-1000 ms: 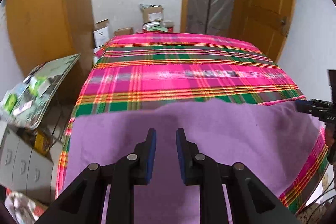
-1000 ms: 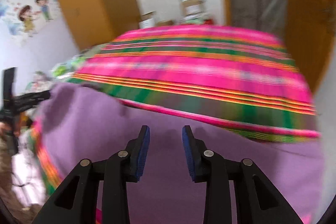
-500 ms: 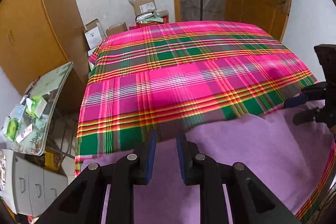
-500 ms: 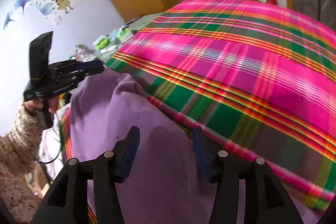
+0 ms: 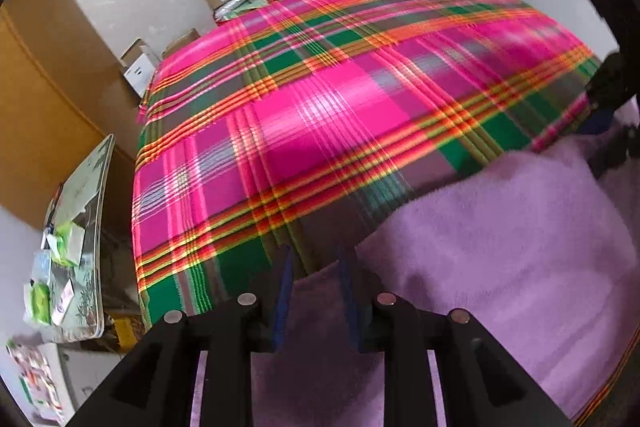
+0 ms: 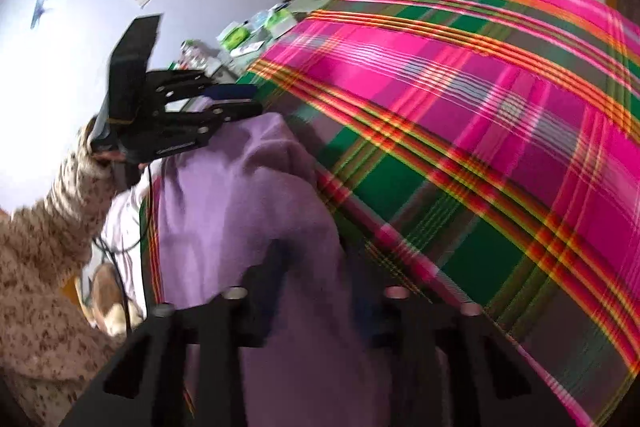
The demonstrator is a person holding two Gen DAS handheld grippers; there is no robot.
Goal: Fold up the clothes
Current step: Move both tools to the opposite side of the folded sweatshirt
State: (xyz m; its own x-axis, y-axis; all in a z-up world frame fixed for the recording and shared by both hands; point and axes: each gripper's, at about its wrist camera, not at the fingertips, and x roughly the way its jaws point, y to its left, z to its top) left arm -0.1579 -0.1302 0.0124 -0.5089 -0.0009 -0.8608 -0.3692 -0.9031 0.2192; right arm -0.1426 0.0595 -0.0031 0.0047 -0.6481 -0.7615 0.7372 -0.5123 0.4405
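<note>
Left gripper (image 5: 314, 291): black plastic with blue pads, pointing steeply down at the near left edge of the soft lilac fleece garment (image 5: 500, 247). Its jaws are opening a little; the fleece edge lies between the pads, but I cannot tell whether they press on it.

Change, left side: a second ago the fleece lay spread wide across the near part of the bed; now it is pulled back toward the near right corner, and far more of the bedcover shows.

Bed: the bright pink, green and orange plaid bedcover (image 5: 340, 115) is smooth, flat-woven and slightly shiny, drawn taut over the mattress.

Garment: thick, matte and fuzzy, it sits bunched in rounded humps at the near edge of the bed, one ridge rising between the two grippers.

Right gripper (image 6: 316, 291): the same black make, low over the fleece. Its jaws are closing from a wide spread, with a fold of fleece between them; blur hides whether the pads bite yet.

Meaning for the task: I judge that both hands are gathering the near edges for a first fold, which is not yet laid.

Person: a speckled knitted sleeve (image 6: 36, 267) holds the left tool.
</note>
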